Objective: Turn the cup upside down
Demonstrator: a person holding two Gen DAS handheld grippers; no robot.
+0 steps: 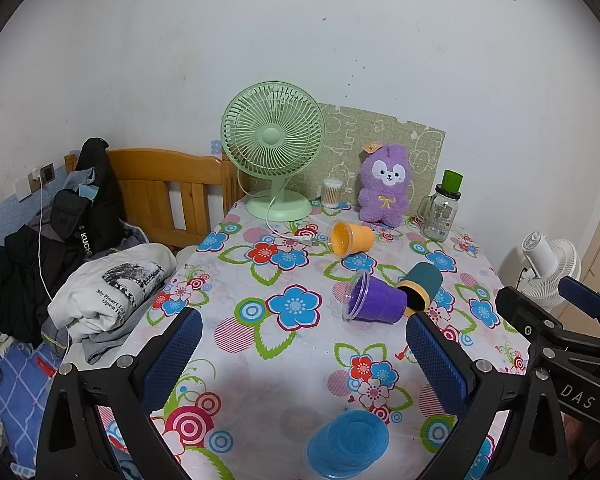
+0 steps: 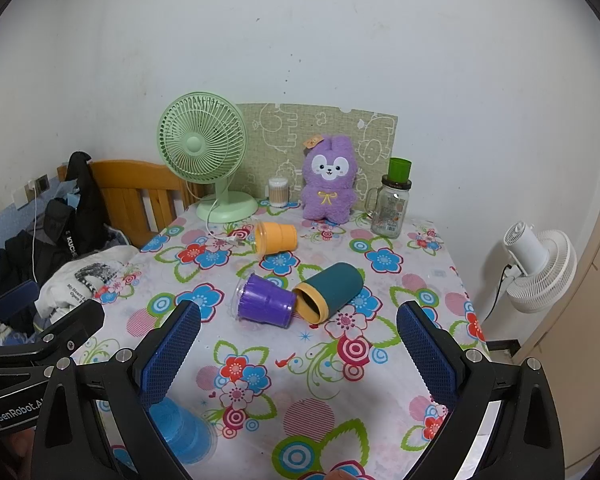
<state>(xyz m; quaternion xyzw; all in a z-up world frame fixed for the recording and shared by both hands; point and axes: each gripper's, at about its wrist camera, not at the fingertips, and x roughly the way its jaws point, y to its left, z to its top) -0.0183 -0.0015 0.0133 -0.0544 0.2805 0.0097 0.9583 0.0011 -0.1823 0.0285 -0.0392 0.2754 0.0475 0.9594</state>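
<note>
Tabletop (image 2: 400,360) in floral plastic cloth is looking slick. Both tools, left tool (image 1: 304,354) and right tool (image 2: 299,344), are hovering with jaws apart, holding nothing. Teal cylindrical cup with yellow rim (image 2: 329,292) and purple ribbed plastic cup (image 2: 265,302) are lying touching at 12 o'clock; orange cup (image 2: 278,237) farther back. Risk: gripping one is likely nudging its neighbour, rolling it toward the edge.

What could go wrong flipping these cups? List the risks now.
1. The purple ribbed plastic cup lies on its side against the teal cylindrical cup with the yellow rim; grabbing one may set the other rolling.
2. The orange plastic cup lies beside the green desk fan's white cord and plug, which could snag.
3. The blue plastic cup sits close under the open right gripper and may get knocked.
</note>
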